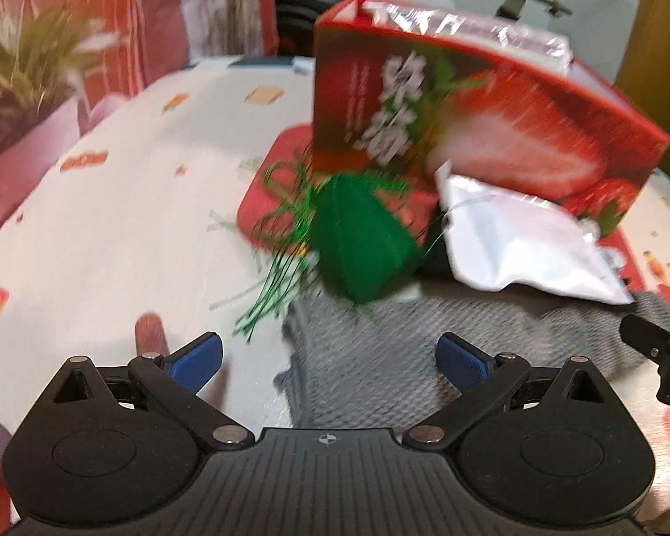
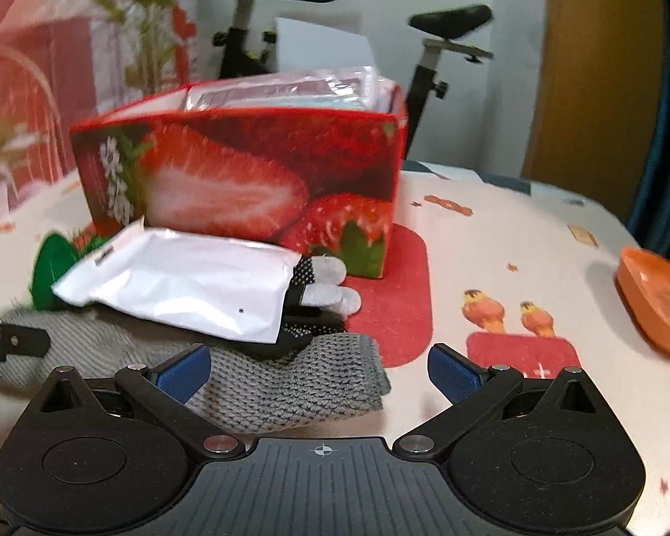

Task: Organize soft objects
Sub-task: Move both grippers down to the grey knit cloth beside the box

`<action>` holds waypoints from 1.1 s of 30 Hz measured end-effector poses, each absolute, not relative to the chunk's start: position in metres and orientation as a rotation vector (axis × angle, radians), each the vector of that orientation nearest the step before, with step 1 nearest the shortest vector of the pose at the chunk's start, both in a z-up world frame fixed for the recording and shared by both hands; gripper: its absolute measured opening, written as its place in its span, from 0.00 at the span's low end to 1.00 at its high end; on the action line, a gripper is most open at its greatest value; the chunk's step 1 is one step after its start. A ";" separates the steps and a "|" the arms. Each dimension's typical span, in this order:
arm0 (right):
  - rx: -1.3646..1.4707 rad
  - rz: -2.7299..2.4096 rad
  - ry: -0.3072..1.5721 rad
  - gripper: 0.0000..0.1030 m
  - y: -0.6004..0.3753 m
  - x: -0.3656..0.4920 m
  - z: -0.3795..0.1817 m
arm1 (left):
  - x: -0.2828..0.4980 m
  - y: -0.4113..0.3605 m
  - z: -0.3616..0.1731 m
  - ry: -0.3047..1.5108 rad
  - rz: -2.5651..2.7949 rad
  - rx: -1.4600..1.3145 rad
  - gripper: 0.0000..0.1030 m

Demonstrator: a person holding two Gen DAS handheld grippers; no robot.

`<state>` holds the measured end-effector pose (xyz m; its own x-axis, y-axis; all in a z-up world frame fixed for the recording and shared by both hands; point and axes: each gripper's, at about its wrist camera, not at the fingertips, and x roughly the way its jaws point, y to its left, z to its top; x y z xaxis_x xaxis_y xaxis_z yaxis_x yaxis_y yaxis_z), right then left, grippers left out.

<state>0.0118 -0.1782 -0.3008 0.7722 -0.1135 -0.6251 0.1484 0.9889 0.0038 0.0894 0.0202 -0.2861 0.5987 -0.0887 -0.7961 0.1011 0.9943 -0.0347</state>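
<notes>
Both the left gripper (image 1: 328, 359) and right gripper (image 2: 319, 370) hover spread and empty over the grey knit cloth (image 2: 286, 384), which lies before the strawberry box (image 2: 245, 178); bare tablecloth (image 2: 491, 259) opens rightward.

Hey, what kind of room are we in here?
Probably a room in a home: an exercise bike stands behind a table under a printed tablecloth, with a potted plant beside it.
</notes>
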 end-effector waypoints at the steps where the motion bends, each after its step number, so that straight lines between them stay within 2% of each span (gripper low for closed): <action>1: 0.028 -0.139 0.677 1.00 -0.175 0.014 -0.306 | 0.091 0.022 -0.291 0.936 -0.110 0.009 1.00; 14: 0.096 -0.120 0.725 1.00 -0.180 0.018 -0.328 | 0.086 0.021 -0.297 0.912 -0.108 0.011 1.00; 33: 0.103 -0.103 0.724 1.00 -0.183 0.017 -0.329 | 0.088 0.022 -0.298 0.911 -0.120 0.012 1.00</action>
<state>0.0167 -0.1826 -0.3290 0.7448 -0.0584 -0.6647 0.1299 0.9898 0.0586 0.0880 0.0217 -0.2977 0.6070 -0.0987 -0.7885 0.1088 0.9932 -0.0405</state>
